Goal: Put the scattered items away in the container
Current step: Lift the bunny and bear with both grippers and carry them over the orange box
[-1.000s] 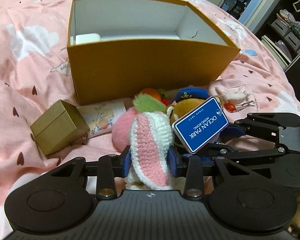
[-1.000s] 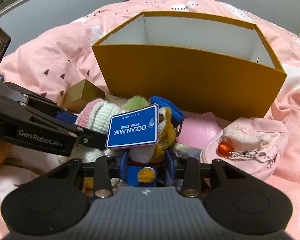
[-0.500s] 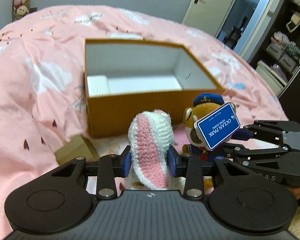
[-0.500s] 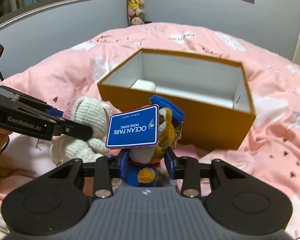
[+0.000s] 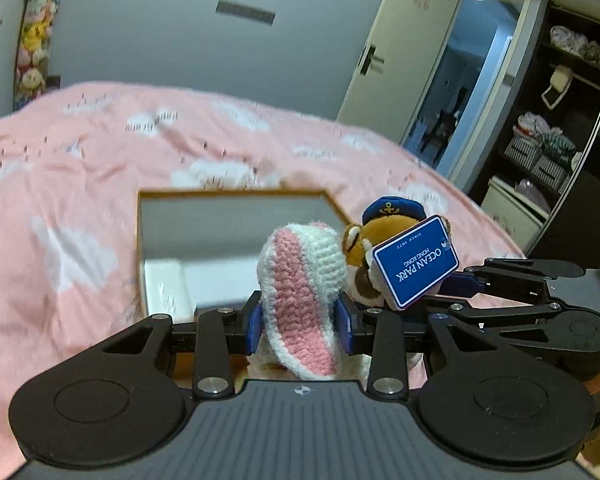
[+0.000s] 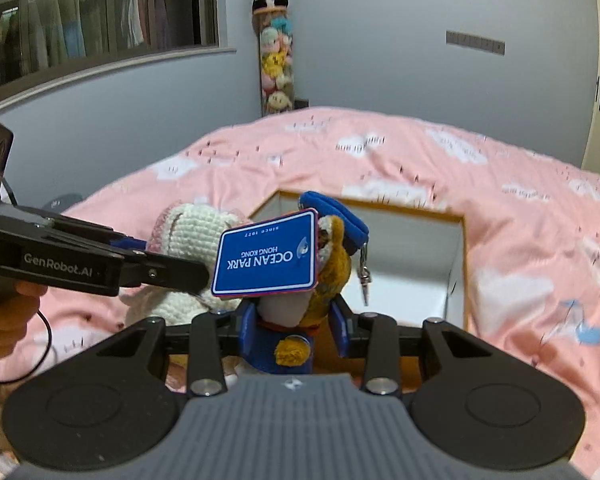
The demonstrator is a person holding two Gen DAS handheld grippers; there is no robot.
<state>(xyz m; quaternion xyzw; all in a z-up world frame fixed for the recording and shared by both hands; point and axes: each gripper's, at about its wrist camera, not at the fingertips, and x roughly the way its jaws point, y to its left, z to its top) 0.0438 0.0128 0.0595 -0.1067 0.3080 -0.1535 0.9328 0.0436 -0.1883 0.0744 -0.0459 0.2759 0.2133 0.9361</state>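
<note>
The crocheted pink-and-white toy (image 5: 300, 292) is clamped in the left tool (image 5: 300, 320), the sailor bear (image 6: 300, 320) with its blue tag (image 6: 266, 258) in the right tool (image 6: 292, 330), both above the open box (image 5: 236, 196) on the pink bed (image 5: 80, 168).

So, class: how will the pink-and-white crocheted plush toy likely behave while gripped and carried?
The pink-and-white crocheted plush toy probably squashes: yarn bulges around the left gripper fingers. Its flap droops, so likely floppy. Fuzzy yarn looks unlikely to slip.
</note>
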